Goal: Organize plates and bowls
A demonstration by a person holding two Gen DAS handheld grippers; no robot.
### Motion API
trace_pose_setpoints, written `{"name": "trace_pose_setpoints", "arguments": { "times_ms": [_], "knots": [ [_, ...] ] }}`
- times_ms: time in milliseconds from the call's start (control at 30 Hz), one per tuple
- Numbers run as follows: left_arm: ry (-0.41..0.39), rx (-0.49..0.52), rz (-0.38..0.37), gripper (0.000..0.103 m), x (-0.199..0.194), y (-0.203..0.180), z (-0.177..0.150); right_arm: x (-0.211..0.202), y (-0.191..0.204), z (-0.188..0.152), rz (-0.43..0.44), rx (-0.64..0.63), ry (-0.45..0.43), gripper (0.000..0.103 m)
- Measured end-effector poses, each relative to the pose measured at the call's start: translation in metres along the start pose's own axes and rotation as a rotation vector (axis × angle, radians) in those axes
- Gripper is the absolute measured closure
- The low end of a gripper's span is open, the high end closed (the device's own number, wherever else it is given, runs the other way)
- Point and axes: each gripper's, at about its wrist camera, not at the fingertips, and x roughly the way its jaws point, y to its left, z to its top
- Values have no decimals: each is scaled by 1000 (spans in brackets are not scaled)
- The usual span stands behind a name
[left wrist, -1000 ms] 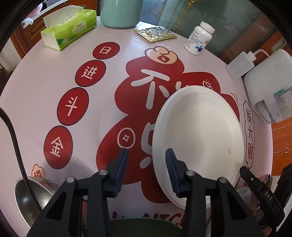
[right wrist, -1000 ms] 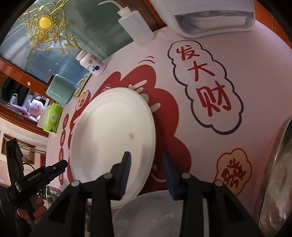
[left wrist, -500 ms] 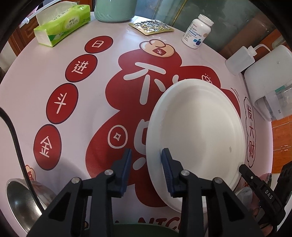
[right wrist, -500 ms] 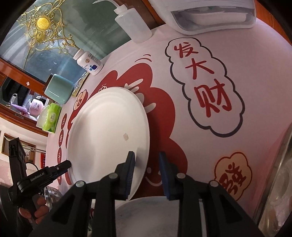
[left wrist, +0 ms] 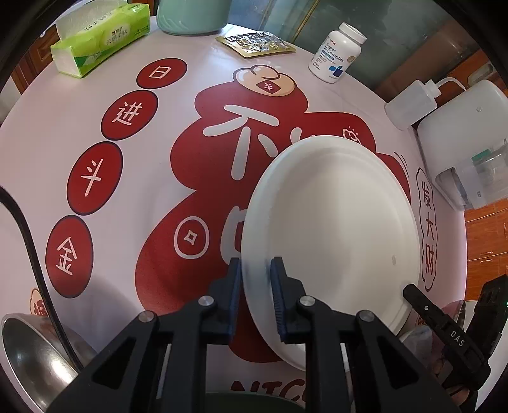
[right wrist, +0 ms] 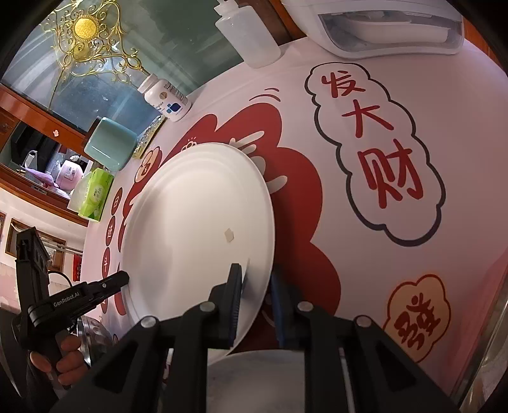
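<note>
A large white plate (left wrist: 333, 228) lies on the round printed table (left wrist: 47, 152). My left gripper (left wrist: 255, 273) is shut on the plate's near left rim, one finger under and one over it. My right gripper (right wrist: 255, 279) is shut on the opposite rim of the same plate (right wrist: 197, 228). The plate looks slightly lifted and tilted. A steel bowl (left wrist: 28, 352) sits at the lower left of the left wrist view. A pale bowl rim (right wrist: 254, 365) shows under my right gripper. A steel bowl edge (right wrist: 485, 349) is at the far right.
A green tissue pack (left wrist: 98, 35), a teal container (left wrist: 190, 16), a blister pack (left wrist: 257, 44), a pill bottle (left wrist: 336, 54), a squeeze bottle (left wrist: 409, 101) and a white appliance (left wrist: 466, 143) stand along the table's far edge.
Both grippers have moved in onto the plate's rim and closed on it from opposite sides. The plate's edges have risen slightly.
</note>
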Motion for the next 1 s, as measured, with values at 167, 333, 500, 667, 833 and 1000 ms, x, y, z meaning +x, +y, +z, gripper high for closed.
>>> {"name": "trace_pose_setpoints", "arguments": {
  "times_ms": [167,333,500,667,833,1000],
  "knots": [
    [-4,-1,3,87,0,0,0,-1,-1,0,11,-1,-9,87],
    [-10,-10,-4,87,-1,1,1,-5,2,0,10,-24,-26,87],
    [-32,-18,-22,87,-10,3,1,-11,5,0,19,-28,-47,87],
    [-64,-6,-28,87,-26,2,0,-22,10,0,27,-41,-74,87],
    [-90,-3,-51,87,-48,-1,-3,-46,18,0,48,-55,-118,87],
    [-130,17,-67,87,-77,-10,-9,-77,29,-3,54,-78,-164,87]
  ]
}}
